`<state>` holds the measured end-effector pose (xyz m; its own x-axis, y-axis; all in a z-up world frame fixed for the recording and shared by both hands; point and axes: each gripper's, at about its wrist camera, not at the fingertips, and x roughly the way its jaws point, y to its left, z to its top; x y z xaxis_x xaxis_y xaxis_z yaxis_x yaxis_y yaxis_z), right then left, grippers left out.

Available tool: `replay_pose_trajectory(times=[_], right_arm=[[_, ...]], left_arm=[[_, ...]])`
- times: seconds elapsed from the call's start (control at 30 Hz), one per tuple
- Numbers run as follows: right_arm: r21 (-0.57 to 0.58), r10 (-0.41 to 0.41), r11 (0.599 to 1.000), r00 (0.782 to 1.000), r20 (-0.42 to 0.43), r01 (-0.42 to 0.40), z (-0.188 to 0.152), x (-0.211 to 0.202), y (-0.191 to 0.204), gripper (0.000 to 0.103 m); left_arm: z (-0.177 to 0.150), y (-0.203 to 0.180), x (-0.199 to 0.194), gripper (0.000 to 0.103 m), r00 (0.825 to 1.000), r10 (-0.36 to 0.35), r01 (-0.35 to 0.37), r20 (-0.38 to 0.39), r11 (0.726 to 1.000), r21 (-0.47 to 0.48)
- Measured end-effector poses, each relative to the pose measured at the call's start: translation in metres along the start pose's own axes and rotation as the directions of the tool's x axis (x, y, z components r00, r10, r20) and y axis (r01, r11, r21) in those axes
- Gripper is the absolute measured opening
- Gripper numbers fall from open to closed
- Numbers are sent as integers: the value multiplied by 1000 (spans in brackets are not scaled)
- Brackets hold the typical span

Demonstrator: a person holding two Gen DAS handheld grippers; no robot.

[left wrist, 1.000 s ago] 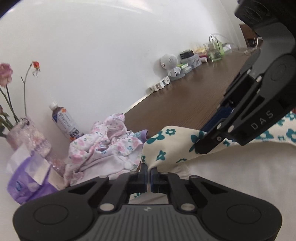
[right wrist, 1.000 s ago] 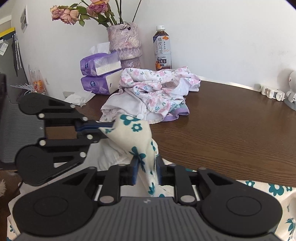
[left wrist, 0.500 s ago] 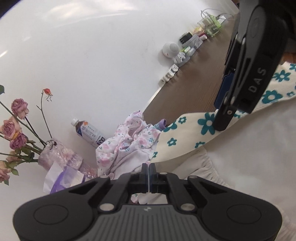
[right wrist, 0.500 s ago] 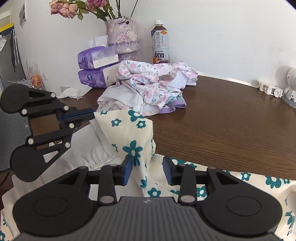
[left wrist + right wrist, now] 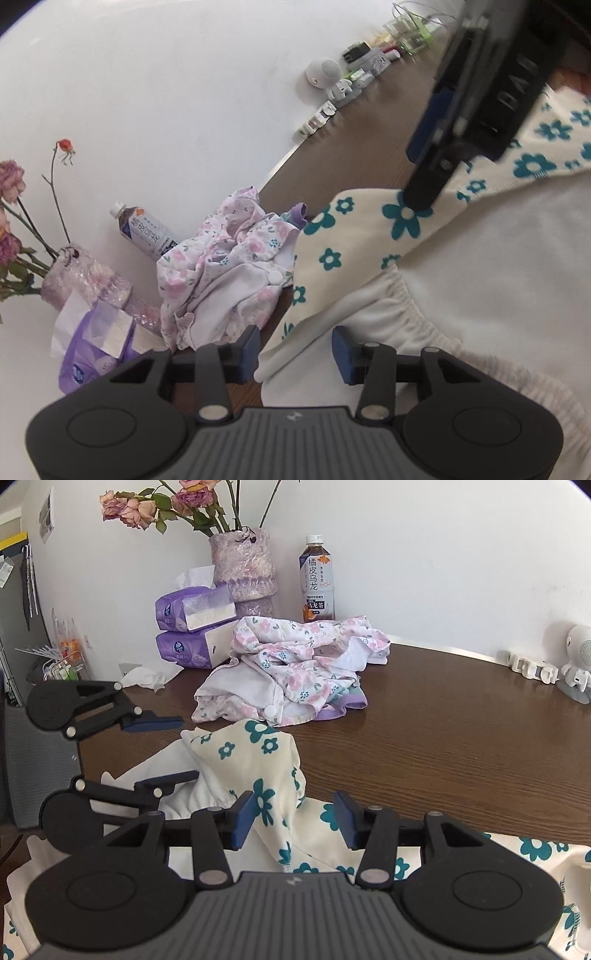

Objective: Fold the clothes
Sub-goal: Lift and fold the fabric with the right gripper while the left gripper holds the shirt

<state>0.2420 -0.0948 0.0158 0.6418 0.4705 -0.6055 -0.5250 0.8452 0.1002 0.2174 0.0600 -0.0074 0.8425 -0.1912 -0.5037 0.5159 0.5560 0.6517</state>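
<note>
A cream garment with teal flowers (image 5: pixel 258 760) lies on the brown table (image 5: pixel 443 738), one corner folded over so its white lining shows. My right gripper (image 5: pixel 293 819) is open, and the folded cloth lies loose between its blue pads. My left gripper (image 5: pixel 166 751) is open too, at the left over the white lining. In the left wrist view the garment (image 5: pixel 354 236) runs between the open fingers of my left gripper (image 5: pixel 295 354), and my right gripper (image 5: pixel 424 173) hangs over it at the upper right.
A crumpled pile of pink floral clothes (image 5: pixel 295 672) sits just behind the garment. Along the wall stand a vase of flowers (image 5: pixel 243 572), purple tissue packs (image 5: pixel 192 627) and a tea bottle (image 5: pixel 317 583). A small white round device (image 5: pixel 576 657) is at the far right.
Both grippers have opened and let go of the flowered garment. The lifted corner has dropped onto the table, and both grippers have drawn back a little.
</note>
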Motion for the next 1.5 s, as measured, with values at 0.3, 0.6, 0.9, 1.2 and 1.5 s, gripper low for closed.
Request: replay_pose_trajectory(times=[0.3, 0.6, 0.9, 1.2, 1.5], right_arm=[[-18, -1, 1000, 1000, -16, 1, -3, 4, 3, 47], [-29, -15, 999, 1000, -17, 14, -4, 5, 5, 47], [4, 24, 1000, 999, 39, -25, 4, -13, 8, 50], [2, 67, 998, 996, 64, -67, 7, -8, 24, 38], [-30, 47, 998, 998, -34, -48, -10, 32, 34, 16]], left_arm=[[6, 13, 7, 31, 998, -54, 56, 28, 997, -58], [3, 0, -7, 0, 998, 52, -51, 47, 998, -37], [2, -29, -45, 0, 987, 160, -160, 31, 987, 13], [-7, -52, -37, 0, 983, 164, -159, -80, 985, 71], [1, -9, -66, 11, 990, 137, -143, -43, 975, -172]])
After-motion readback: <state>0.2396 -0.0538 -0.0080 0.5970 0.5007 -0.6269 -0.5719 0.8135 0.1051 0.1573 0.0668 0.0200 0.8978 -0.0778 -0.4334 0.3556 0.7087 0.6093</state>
